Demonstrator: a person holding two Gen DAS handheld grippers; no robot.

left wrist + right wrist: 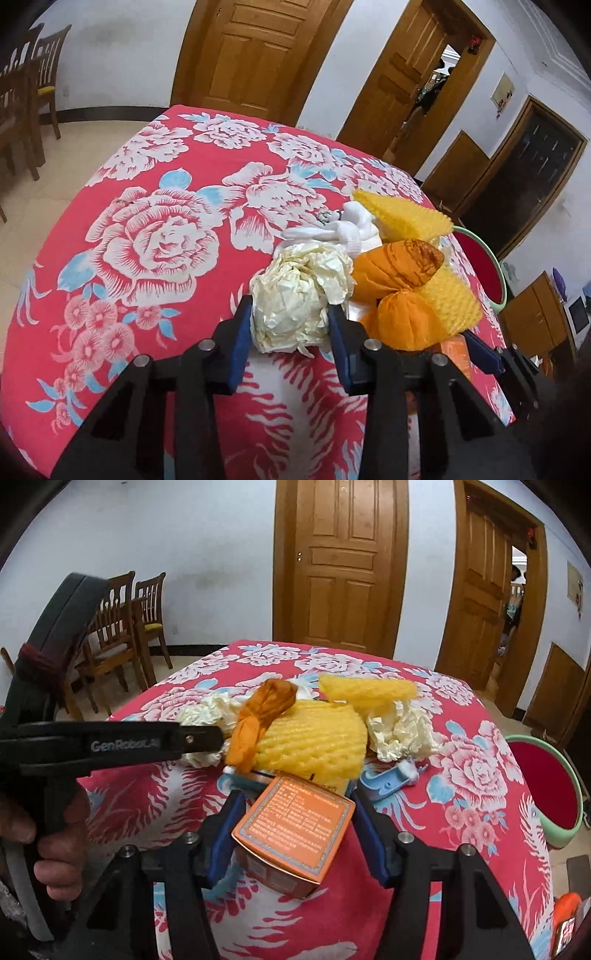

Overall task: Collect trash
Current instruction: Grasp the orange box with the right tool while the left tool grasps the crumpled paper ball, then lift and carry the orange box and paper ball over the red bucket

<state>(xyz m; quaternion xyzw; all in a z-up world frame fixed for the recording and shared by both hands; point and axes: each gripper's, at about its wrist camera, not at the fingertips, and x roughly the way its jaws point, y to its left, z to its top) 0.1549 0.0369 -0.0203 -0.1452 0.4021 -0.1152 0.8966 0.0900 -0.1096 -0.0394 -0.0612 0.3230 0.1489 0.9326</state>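
Note:
A pile of trash lies on the red floral tablecloth [155,229]. My left gripper [290,325] is shut on a crumpled cream paper ball [295,299]. Beside it lie an orange wrapper [399,273], yellow foam netting [402,214] and white cloth [347,230]. My right gripper [295,834] is shut on an orange box [295,830], both pads touching its sides. Beyond the box sit yellow foam netting [314,738], the orange wrapper [262,712], another crumpled cream paper [399,727] and a blue plastic piece [384,779]. The left gripper's body [122,742] crosses the right wrist view.
A green-rimmed red basin [546,786] stands on the floor right of the table, also in the left wrist view [484,262]. Wooden chairs [125,627] stand at the far left. Wooden doors [343,565] line the back wall.

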